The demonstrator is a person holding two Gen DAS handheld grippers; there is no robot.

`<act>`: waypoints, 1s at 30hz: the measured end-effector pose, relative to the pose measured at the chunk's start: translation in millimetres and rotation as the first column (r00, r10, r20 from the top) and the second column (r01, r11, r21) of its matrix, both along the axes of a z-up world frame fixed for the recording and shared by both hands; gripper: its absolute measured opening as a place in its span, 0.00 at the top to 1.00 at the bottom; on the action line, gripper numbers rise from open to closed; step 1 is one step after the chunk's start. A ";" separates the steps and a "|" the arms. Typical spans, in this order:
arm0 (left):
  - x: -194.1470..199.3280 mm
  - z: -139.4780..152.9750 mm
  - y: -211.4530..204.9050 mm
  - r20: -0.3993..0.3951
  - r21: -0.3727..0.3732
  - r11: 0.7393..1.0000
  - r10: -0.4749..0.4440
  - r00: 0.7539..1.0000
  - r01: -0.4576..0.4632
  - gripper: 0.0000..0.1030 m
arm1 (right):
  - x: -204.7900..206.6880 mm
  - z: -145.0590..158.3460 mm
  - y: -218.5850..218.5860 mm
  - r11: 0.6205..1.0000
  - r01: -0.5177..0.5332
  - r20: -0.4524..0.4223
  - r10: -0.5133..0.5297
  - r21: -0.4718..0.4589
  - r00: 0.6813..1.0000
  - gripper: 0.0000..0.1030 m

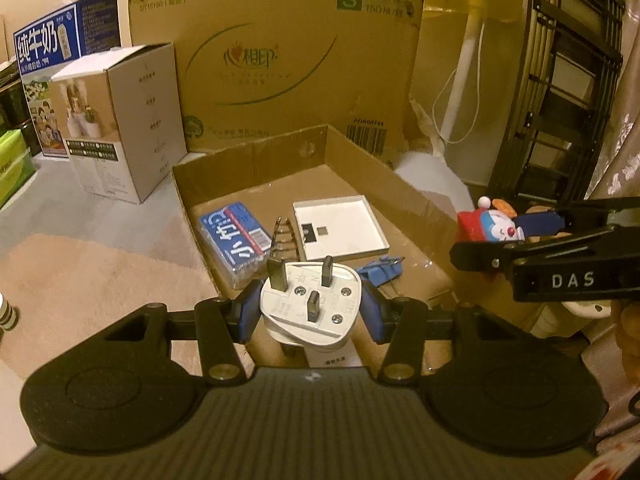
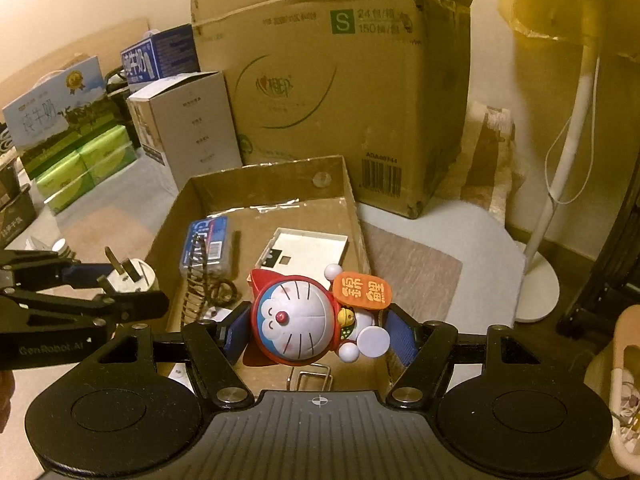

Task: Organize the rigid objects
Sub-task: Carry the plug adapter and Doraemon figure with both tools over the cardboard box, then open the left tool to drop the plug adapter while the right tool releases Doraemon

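The left gripper [image 1: 310, 304] was clamped on a white plug [image 1: 308, 308], its blue pads pressing both sides of the body and the three dark prongs pointing up and forward. It hung above the near edge of a shallow cardboard tray [image 1: 256, 156] that sat on the floor.

The right gripper [image 2: 316, 328] gripped a toy figure [image 2: 296, 320] — a round blue-and-white cat face in a red hood, with an orange sign beside its head. The toy was pinched between the blue pads, also over the near part of the tray [image 2: 352, 200]. From the left wrist view the toy [image 1: 490, 226] showed at the right, just past the tray's right wall.

Inside the tray lay a blue pack [image 1: 234, 240] at the left, a flat white square lid [image 1: 340, 228] right of it, a metal spring [image 2: 196, 280] between them — and a blue clip [image 1: 382, 270] near the plug.

Behind the tray stood a big cardboard box [image 1: 280, 60], with a grey carton [image 1: 120, 120] to its left and a white fan stand [image 2: 560, 168] to its right.
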State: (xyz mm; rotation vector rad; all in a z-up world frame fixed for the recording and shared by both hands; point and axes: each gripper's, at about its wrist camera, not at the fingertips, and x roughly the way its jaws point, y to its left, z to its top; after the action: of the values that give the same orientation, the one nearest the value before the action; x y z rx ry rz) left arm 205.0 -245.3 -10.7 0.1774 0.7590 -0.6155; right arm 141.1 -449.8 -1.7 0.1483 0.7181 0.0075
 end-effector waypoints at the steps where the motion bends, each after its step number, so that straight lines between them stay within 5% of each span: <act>1: 0.9 -2.2 0.4 -0.005 0.003 1.000 0.001 1.000 -0.001 0.54 | 0.6 -1.3 0.0 1.000 -0.001 -0.002 0.001 0.002 1.000 0.32; 30: 5.4 -4.4 31.2 0.027 0.009 0.995 0.095 0.995 -0.095 0.43 | 11.8 -16.6 13.8 1.000 -0.018 -0.036 0.018 0.025 0.999 0.32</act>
State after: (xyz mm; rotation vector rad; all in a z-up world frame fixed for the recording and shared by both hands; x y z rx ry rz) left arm 210.4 -214.2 -15.1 0.1579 0.7409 -0.5180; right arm 152.9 -436.0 -18.2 0.1657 0.7560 0.0308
